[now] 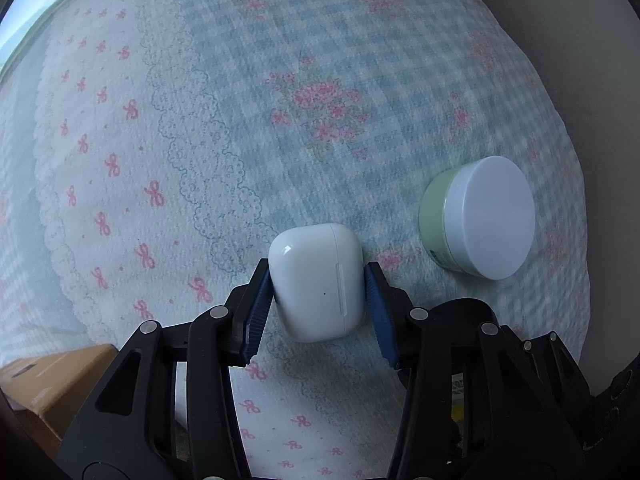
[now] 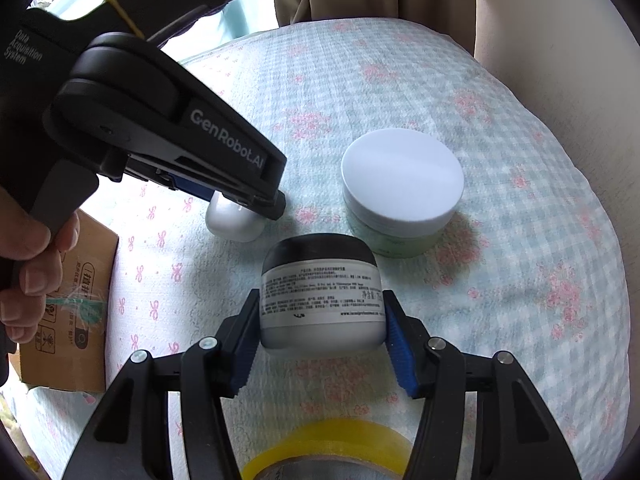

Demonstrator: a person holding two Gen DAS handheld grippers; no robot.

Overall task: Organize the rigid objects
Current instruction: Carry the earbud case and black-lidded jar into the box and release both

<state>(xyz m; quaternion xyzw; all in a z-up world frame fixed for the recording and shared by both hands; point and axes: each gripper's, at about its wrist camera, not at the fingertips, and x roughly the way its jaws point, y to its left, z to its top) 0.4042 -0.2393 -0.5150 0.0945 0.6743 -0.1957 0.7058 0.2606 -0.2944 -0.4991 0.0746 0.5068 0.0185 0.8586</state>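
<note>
The left gripper (image 1: pixel 318 300) is clamping a white earbud case (image 1: pixel 316 282) between its blue pads (image 1: pixel 258 312), pointing down at the quilted bedcover (image 1: pixel 224 92) printed with pink bows and flowers. In the right wrist view the case (image 2: pixel 232 222) is sitting just to the left of the green jar with a white lid (image 2: pixel 402 184), still close to the cloth; whether it is touching the cover cannot be told. A person's hand (image 2: pixel 30 256) is squeezing that gripper's handle.

The right gripper (image 2: pixel 320 328) is gripping a grey jar with a black lid and a printed label (image 2: pixel 320 292), its pads pressing on both sides. This jar is lying just in front of the green jar. A yellow tape roll (image 2: pixel 328 446) is showing below the green jar, at the picture's bottom edge, and a cardboard box (image 2: pixel 72 288) is standing far left of it.
</note>
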